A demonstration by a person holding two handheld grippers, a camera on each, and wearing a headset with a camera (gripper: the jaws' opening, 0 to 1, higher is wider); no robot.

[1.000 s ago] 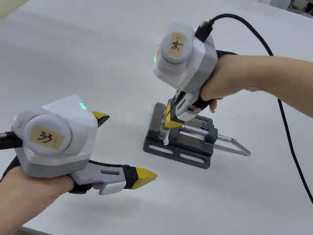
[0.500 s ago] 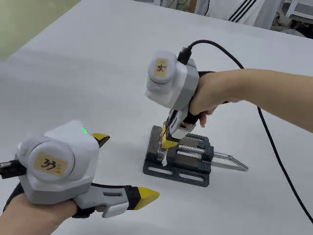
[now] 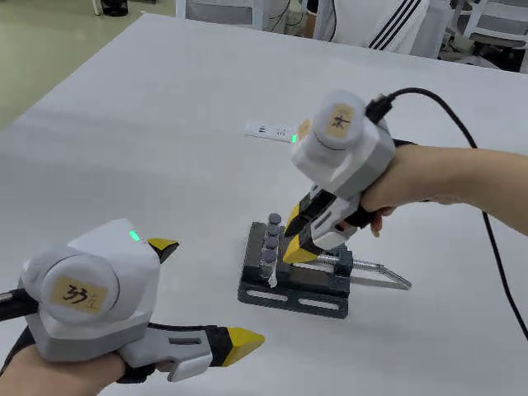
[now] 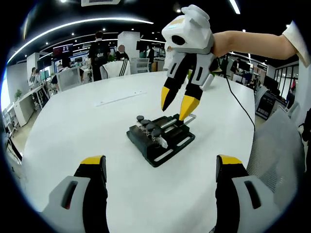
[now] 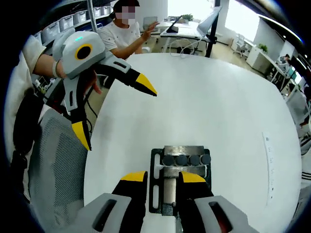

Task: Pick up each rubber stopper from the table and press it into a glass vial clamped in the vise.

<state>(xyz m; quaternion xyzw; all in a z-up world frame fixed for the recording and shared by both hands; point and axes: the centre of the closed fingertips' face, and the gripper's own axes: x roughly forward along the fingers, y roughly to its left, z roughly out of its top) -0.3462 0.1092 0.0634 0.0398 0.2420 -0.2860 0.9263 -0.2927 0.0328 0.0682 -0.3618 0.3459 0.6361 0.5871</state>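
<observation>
Here the right gripper (image 3: pixel 294 239), jaws narrowly parted and empty, hangs just above the vise (image 3: pixel 293 290). Four vials (image 3: pixel 270 243) topped with dark stoppers (image 5: pixel 187 159) stand clamped in it. The left gripper (image 3: pixel 204 291), spread wide and empty, hovers over the table (image 3: pixel 165 124).

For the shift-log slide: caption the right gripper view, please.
Right gripper, empty, above the vise holding four stoppered vials in a row; left gripper open off to one side.

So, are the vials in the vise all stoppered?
Stoppered: four dark stoppers sit in a row atop the vials clamped in the vise.
</observation>
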